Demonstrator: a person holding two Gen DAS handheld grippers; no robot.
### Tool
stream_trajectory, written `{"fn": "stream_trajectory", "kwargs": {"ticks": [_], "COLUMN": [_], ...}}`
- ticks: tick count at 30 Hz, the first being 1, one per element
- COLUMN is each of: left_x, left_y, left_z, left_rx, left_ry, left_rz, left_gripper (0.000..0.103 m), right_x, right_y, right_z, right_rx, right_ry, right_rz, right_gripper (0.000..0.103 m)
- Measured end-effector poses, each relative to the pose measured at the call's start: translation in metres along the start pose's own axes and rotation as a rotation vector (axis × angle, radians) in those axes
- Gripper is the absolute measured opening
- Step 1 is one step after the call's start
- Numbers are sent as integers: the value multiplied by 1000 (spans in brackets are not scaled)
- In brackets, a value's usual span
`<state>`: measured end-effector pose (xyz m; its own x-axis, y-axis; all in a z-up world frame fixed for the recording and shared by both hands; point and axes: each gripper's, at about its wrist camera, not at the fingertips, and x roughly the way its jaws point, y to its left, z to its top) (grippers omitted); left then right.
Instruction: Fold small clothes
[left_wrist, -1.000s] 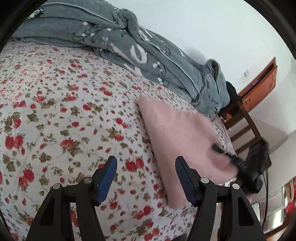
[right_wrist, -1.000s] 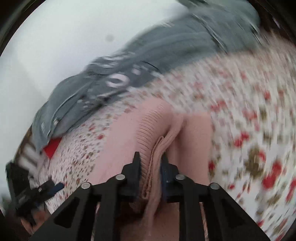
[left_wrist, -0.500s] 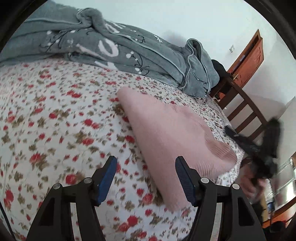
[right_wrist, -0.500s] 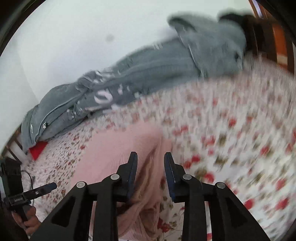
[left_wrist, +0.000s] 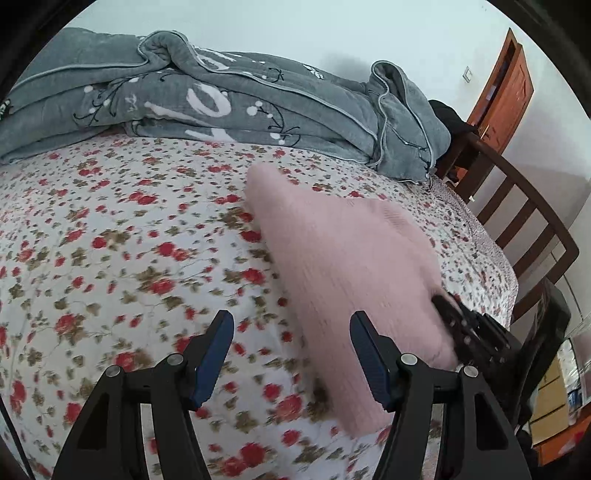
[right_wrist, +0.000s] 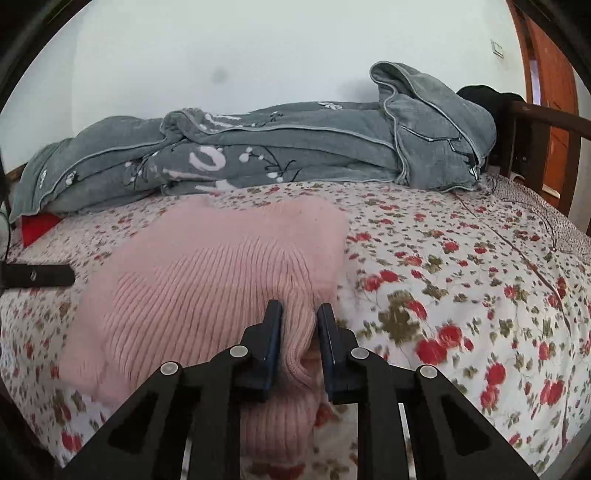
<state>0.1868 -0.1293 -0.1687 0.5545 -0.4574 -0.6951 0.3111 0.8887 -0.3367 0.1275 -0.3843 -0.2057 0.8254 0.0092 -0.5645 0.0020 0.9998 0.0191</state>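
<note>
the pink knit sweater (right_wrist: 207, 269) lies folded on the floral bedsheet (right_wrist: 461, 266), in front of the rumpled grey blanket (right_wrist: 277, 155). the right gripper (right_wrist: 298, 314) has a bunched ribbed fold of the sweater's near edge between its narrow fingers, which are closing on it. the left gripper (left_wrist: 291, 328) hovers with its fingers wide and nothing between them; the sweater lies just beyond its right finger, the bare sheet under the gap. in the left wrist view the sweater's near corner is blurred and partly hidden behind that finger, and the right gripper shows only as a dark shape at the sweater's far edge
</note>
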Motion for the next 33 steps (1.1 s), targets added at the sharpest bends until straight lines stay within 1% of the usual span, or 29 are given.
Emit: {"fn": "stream_trajectory", "kwargs": {"ticks": [2, 3, 5, 7, 8, 9, 10, 11, 12, 13, 14, 15, 16, 17, 18, 20, 22, 24, 26, 28, 30, 32, 33], "left_x": [2, 1, 0, 5, 10, 19, 28, 34, 38, 38, 38, 39, 39, 38, 36, 33, 30, 24, 13, 8, 9, 16, 19], "left_y": [-10, -17, -26, -37, -41, -46, -50, -52, -54, -54, -54, -54, -53, -54, -56, -59, -56, -51, -45, -45, -45, -45, -44], "left_z": [5, 7, 9, 9, 8, 5, 1, -4, -12, -18, -23, -26, -29, -30, -31, -34, -39, -45, -51, -58, -65, -70, -69], "left_rx": [12, 29, 62, 97, 117, 146, 171, 194, 220, 236, 244, 238, 222, 216, 229, 260, 269, 255, 241, 256, 272, 266, 245], "left_ry": [-4, -22, -55, -74, -72, -62, -47, -39, -54, -73, -88, -91, -91, -89, -79, -62, -48, -34, -35, -21, 2, 19, 20], "left_rz": [-20, -33, -33, -17, -10, 5, 26, 47, 59, 53, 43, 40, 39, 41, 45, 46, 39, 17, -25, -31, -30, -30, -30], "left_gripper": [63, 63, 63, 63, 63, 63, 63, 64, 64, 65, 65, 66, 66, 66, 66, 67, 69, 69, 69, 68, 68, 69, 69], "right_x": [-1, -2, -11, -34, -37, -37, -33, -25, -17, -6, 4, 7, 7, 6, 7, 7, 5, 1, -5, -14, -28, -37, -38], "right_y": [8, 11, 8, 4, 7, 13, 19, 27, 30, 30, 23, 15, 4, -5, -8, -5, -3, -6, -8, -11, -16, -18, -19], "right_z": [5, 10, 22, 32, 33, 35, 33, 27, 21, 12, 2, -5, -10, -10, -10, -10, -12, -14, -13, -11, -10, -10, -10], "right_rx": [-73, -90, -64, 1, 5, -12, -47, -101, -139, -166, -162, -131, -82, -31, -14, -29, -44, -28, -9, 5, 32, 80, 103], "right_ry": [-2, 2, -11, -90, -111, -121, -119, -114, -98, -71, -45, -40, -44, -39, -32, -37, -44, -37, -24, -14, -19, -16, -10], "right_rz": [-32, -35, -23, 13, 36, 81, 102, 90, 57, 13, -19, 4, 32, 55, 63, 43, 32, 42, 54, 65, 88, 137, 159], "right_gripper": [19, 19, 19, 22, 29, 32, 35, 35, 35, 34, 34, 35, 39, 39, 39, 39, 39, 40, 40, 40, 42, 50, 50]}}
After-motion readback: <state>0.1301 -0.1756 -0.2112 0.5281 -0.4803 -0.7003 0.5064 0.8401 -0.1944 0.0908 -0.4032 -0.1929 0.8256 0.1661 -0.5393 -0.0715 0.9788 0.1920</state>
